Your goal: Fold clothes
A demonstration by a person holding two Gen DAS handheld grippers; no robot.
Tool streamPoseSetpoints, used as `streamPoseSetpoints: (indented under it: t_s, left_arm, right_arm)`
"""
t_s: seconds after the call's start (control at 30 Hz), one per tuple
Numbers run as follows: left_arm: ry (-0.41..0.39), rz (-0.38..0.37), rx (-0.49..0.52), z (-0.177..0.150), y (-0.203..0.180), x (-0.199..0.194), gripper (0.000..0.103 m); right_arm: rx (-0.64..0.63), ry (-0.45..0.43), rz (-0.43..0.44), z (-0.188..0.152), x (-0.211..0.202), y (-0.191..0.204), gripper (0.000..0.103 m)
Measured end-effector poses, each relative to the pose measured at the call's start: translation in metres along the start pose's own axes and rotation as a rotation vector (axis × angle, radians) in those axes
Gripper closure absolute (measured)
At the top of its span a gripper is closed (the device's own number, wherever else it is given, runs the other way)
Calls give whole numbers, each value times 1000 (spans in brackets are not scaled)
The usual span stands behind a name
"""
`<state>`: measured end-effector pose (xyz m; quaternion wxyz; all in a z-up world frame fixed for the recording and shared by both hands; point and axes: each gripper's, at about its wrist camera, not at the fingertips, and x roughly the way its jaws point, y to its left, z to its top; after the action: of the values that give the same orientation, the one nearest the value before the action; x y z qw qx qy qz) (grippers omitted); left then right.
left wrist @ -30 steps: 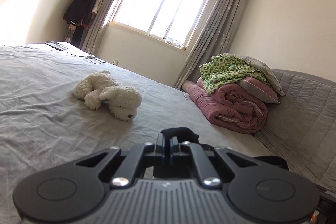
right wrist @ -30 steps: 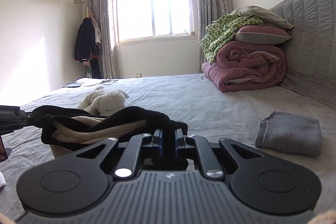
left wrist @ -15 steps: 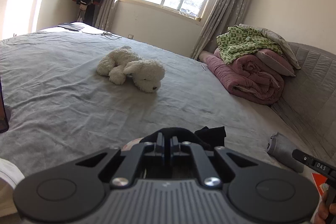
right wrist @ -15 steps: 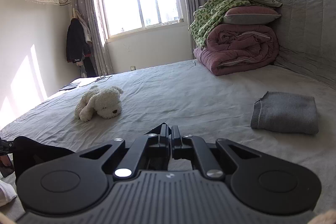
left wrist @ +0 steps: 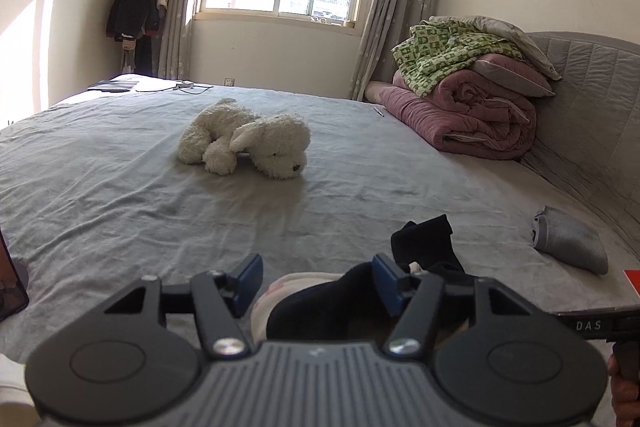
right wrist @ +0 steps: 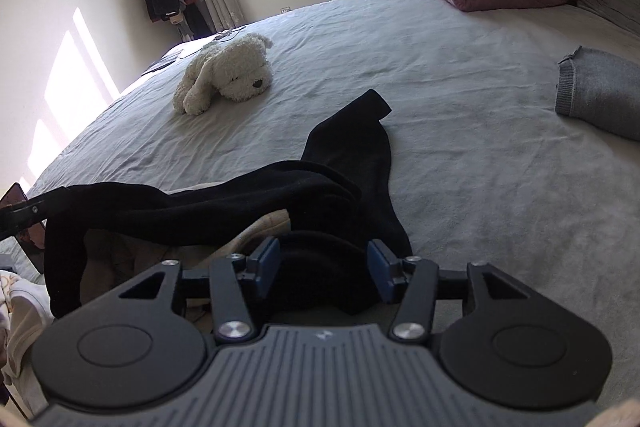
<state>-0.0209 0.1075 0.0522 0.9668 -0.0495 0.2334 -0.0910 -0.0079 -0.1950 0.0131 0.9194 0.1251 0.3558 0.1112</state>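
Black garment lies crumpled at the near edge of the bed, partly over something cream-coloured beneath it.

Right gripper: jaws opening, blue pads spread. A dark fold of the garment sits between them, but the pads do not look pressed on it. Left gripper: jaws opening too, pads wide apart. Black cloth bulges up between them, against the right pad or just in front of it; can't tell which. No pinch visible.

Key relation: seen from the right wrist, the garment's long axis runs left to right across the near edge, roughly crosswise to the way both grippers point. One narrow tongue of it stretches away to the far side, toward the plush dog. The bulk spreads left of the right gripper, reaching toward the left gripper's dark tip at the left edge of that view. So each gripper sits at one end of the heap, and the far tongue lies straight ahead of the right gripper, which is the nearer to it.

Judgement: garment just laid down for spreading; it is not yet flat, no fold made. Next grasp likely needs an edge or corner, and these are hard to pick out in the black bunching.

Elsewhere: folded grey item far right, well apart. Rolled pink quilt at the headboard.
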Motion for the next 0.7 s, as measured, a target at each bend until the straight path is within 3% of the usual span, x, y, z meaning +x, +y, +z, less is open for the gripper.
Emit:
streamPoseSetpoints:
  t_s: [0.23,0.4,0.5,0.6,0.7]
  left_arm:
    - [108,-118,44,-8,-9,26,37]
    - [142,-206,218,-20,-30,32,36]
    - [210,-249,356,-35,-47,38,34]
    - [235,-219,460,-50,-61,46,34]
    - [237,-187,464,-53,-65,55,34]
  right_arm:
    - [-17,63,20,-3,13,6,49]
    - [5,78,31,-4,18,5,49]
    - [6,84,35,-5,20,6,49]
    - [11,92,47,-6,22,7,49]
    - [22,108,72,-7,23,8,49]
